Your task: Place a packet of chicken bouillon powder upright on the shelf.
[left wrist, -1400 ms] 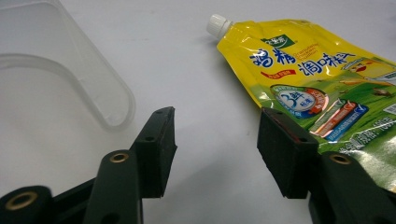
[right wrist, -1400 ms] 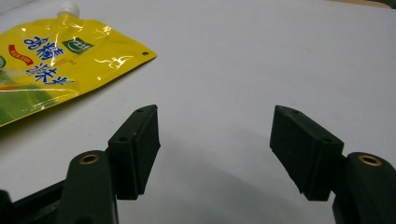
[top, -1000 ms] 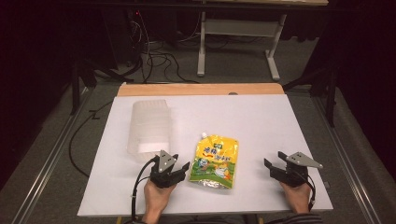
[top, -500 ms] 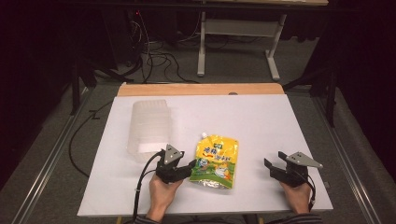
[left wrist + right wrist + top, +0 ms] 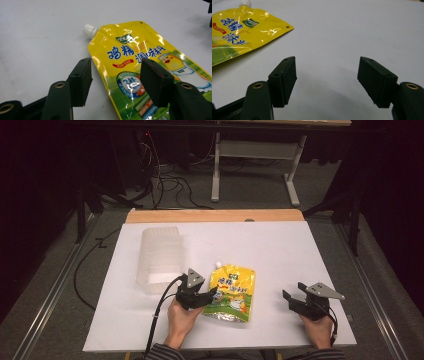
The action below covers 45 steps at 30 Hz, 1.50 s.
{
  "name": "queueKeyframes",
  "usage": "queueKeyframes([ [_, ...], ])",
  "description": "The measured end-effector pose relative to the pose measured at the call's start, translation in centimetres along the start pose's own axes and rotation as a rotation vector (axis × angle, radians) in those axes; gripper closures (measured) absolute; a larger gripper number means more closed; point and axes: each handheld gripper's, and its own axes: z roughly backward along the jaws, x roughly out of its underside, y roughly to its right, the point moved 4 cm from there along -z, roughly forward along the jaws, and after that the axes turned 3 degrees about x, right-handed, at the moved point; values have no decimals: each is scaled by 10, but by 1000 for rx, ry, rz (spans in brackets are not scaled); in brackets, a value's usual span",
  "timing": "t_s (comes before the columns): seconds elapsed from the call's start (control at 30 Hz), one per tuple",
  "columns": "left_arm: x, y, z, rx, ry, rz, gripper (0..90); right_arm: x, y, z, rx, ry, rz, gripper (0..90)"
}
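Pouch [image 5: 232,291] lies at lower centre of the high view on the tabletop [image 5: 280,250]; the left gripper [image 5: 206,296] has slid right since a second ago and now reaches its edge, likely about to grasp. Box [image 5: 160,257] sits upper left. Left gripper view: jaws apart, straddling the pouch's edge, cap [image 5: 89,29] above. Right gripper view: right gripper [image 5: 327,75] gapes over bare tabletop, unmoved.

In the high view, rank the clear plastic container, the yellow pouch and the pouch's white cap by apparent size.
1. Clear plastic container, largest, though it lies farther from the camera.
2. Yellow pouch, somewhat smaller.
3. White cap, by far the smallest.
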Motion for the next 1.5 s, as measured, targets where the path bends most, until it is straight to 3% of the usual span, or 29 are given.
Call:
queueKeyframes([
  [0.17, -6, -1, -12, -13, -21, -13, 427, 0, 0, 0, 1, 1, 1, 319],
  [0.53, -13, -8, -35, -47, -88, 36, 370, 0, 0, 0, 1, -5, -5, 319],
  [0.73, -13, -13, -47, -30, -140, 57, 361, 0, 0, -1, 1, -6, 6, 320],
  [0.87, -12, -17, -52, -9, -142, 85, 352, 0, 1, -2, 2, -14, 0, 320],
  [1.03, -8, -14, -57, -6, -178, 76, 348, 0, 0, -2, -1, -21, -3, 320],
  [1.23, -6, -4, -58, -66, -189, 3, 377, 0, 0, -2, 3, -25, 5, 320],
  [1.37, -6, -3, -58, -60, -191, 5, 411, 0, -1, -2, 4, -27, 6, 320],
  [1.5, -6, 2, -57, -32, -192, -14, 534, 0, -1, -2, 6, -25, 12, 319],
])
